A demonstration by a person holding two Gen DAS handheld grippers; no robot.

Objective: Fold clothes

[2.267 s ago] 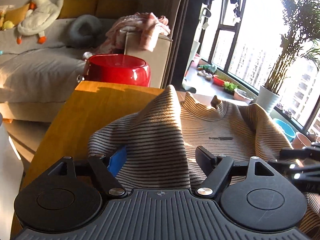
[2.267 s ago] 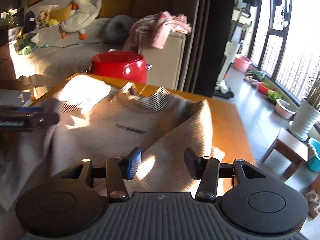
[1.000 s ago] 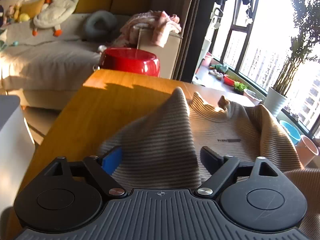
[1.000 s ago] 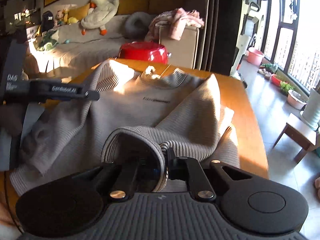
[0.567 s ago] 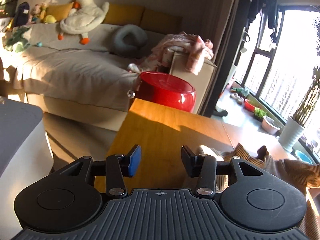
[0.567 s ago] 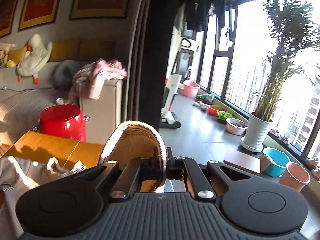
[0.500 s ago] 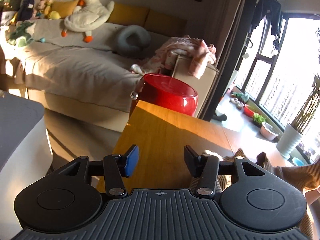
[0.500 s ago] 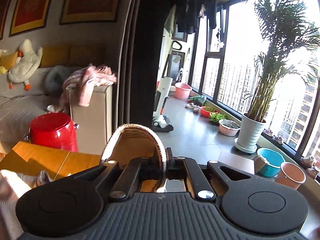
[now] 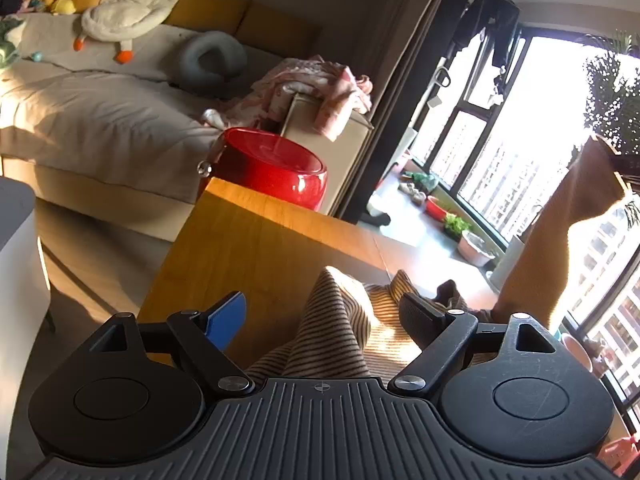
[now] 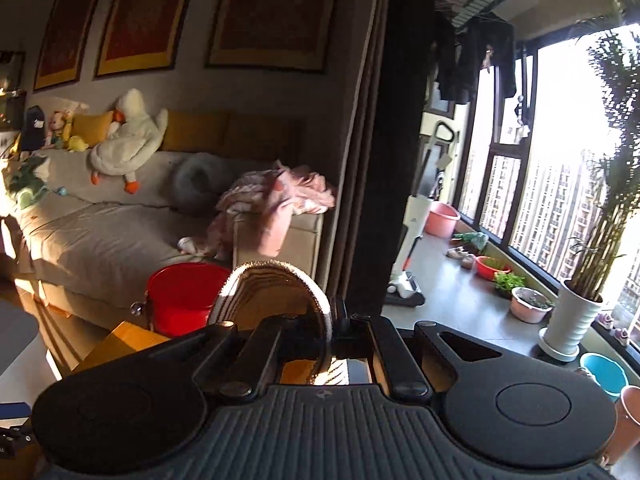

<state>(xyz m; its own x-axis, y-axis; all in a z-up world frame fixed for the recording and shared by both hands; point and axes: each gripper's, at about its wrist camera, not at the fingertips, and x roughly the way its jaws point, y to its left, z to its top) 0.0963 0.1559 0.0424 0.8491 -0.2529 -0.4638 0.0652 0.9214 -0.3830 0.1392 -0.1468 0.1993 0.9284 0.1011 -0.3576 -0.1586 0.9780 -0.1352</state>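
Both fingers changed: left (image 9: 322, 314) opening over sweater (image 9: 340, 336), right (image 10: 334, 322) lifted clamping its cuff (image 10: 276, 292).

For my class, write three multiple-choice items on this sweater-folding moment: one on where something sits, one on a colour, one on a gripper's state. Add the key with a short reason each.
1. Where is the red pot?
A. Beyond the far edge of the wooden table
B. On the sofa cushions
C. On the windowsill

2. What colour is the pad on the left gripper's left-hand finger?
A. Green
B. Blue
C. White

3. What is the right gripper doing?
A. Standing wide open
B. Shut on nothing
C. Shut on the striped sweater's cuff

Key: 1 A, the pot shows just past the table's far edge, in front of the sofa. 2 B, the blue pad is plain in the left wrist view. 3 C, the ribbed cuff arches up out of the closed fingers.
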